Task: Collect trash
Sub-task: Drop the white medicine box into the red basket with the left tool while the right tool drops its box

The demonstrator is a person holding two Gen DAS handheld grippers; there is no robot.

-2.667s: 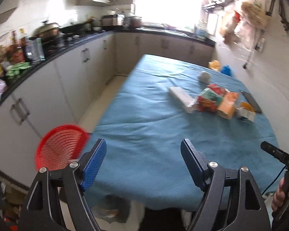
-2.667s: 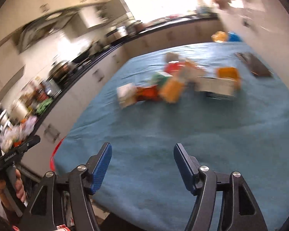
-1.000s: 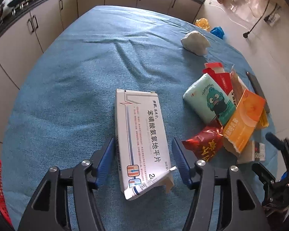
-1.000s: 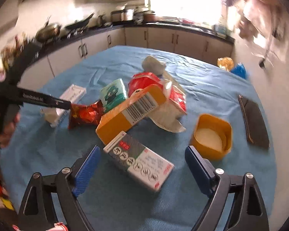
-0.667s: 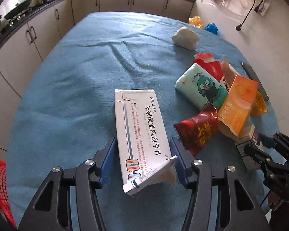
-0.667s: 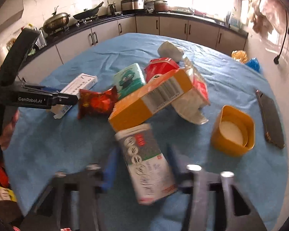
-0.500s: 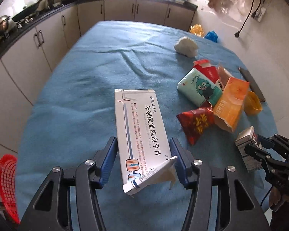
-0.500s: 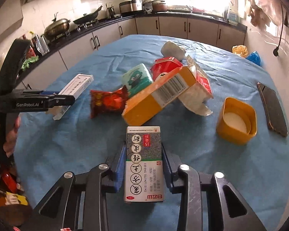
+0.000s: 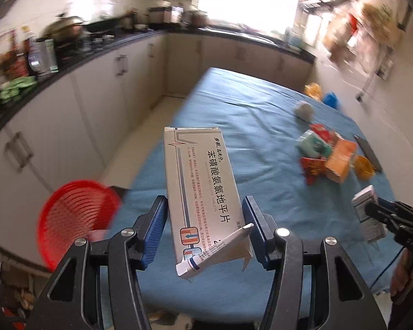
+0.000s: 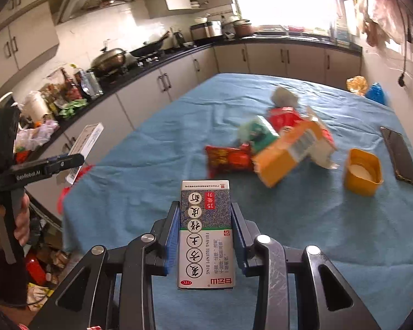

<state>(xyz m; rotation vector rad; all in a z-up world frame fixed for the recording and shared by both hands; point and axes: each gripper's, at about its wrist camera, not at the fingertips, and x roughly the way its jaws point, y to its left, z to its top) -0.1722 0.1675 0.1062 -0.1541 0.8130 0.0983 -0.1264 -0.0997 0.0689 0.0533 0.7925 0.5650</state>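
My left gripper [image 9: 205,214] is shut on a long white medicine box [image 9: 203,189] with a torn flap, held in the air over the table's near left edge. A red mesh basket [image 9: 74,217] stands on the floor just left of it. My right gripper [image 10: 205,231] is shut on a small grey-green medicine box [image 10: 205,233], held above the blue tablecloth [image 10: 151,176]. More trash lies in a pile on the cloth: a red snack bag [image 10: 228,159], an orange carton [image 10: 289,154], a green packet [image 10: 257,133] and a red carton [image 10: 283,118].
A yellow tub [image 10: 362,173] and a dark phone [image 10: 400,155] lie on the table's right side. A crumpled grey wad [image 10: 283,96] lies farther back. Kitchen cabinets and a cluttered counter [image 9: 41,82] run along the left. Clutter lies on the floor by the basket.
Both grippers closed on their boxes and lifted them off the table. The left one has pulled back toward the table's near left edge, bringing the red basket into view.
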